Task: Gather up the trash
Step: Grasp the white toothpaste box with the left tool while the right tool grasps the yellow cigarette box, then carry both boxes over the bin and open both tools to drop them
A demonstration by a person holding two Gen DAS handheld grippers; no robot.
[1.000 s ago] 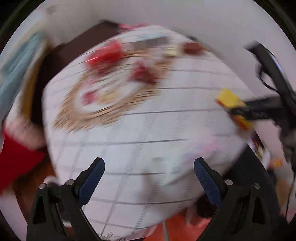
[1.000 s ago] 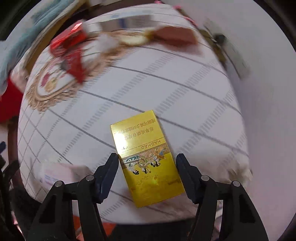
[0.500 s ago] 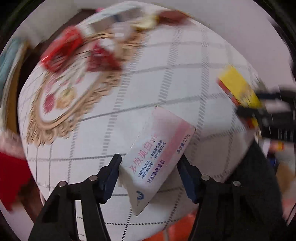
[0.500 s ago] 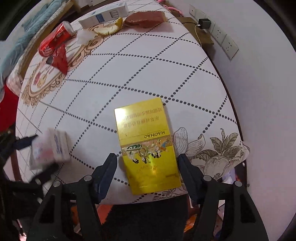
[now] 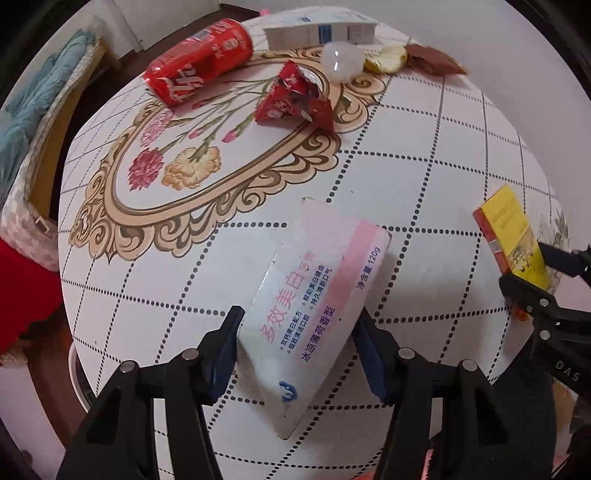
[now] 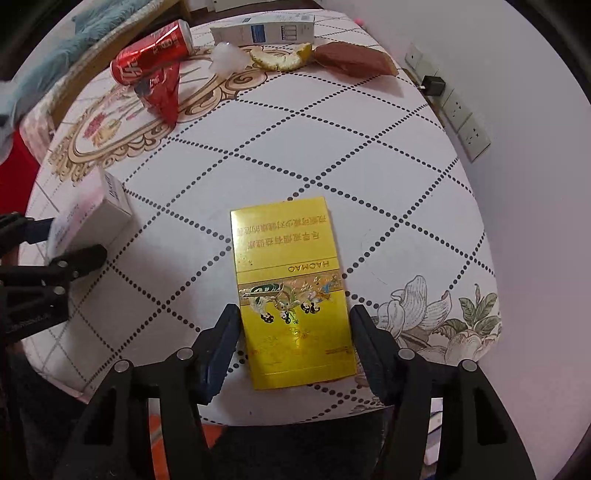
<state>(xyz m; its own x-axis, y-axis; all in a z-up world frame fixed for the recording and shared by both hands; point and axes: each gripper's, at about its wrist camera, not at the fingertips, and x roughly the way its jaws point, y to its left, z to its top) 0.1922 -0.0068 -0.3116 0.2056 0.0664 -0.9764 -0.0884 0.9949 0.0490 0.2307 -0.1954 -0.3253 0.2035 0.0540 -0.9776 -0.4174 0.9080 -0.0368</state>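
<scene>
Trash is scattered over a round table [image 6: 369, 155] under a patterned cloth. A pink-and-white toothpaste box [image 5: 314, 306] lies near the table's front edge, and the left gripper [image 5: 299, 347] has just been closing its jaws, whose pads now press both sides of the box. To its right, a yellow cigarette pack [image 6: 291, 291] lies with its near end just beside the cloth's rim. The right gripper [image 6: 293, 343] has also been narrowing its jaws around the pack; thin slivers of cloth show at each pad, so a firm pinch cannot be told. Open cloth stretches between these and the far edge, where a red soda can [image 5: 199, 61], red wrapper [image 5: 295, 99], white carton [image 6: 264, 31], orange peel [image 6: 282, 59] and brown packet [image 6: 354, 59] crowd together. The wall [image 6: 517, 74] stands close on the right. The toothpaste box's near corner is blurred.
</scene>
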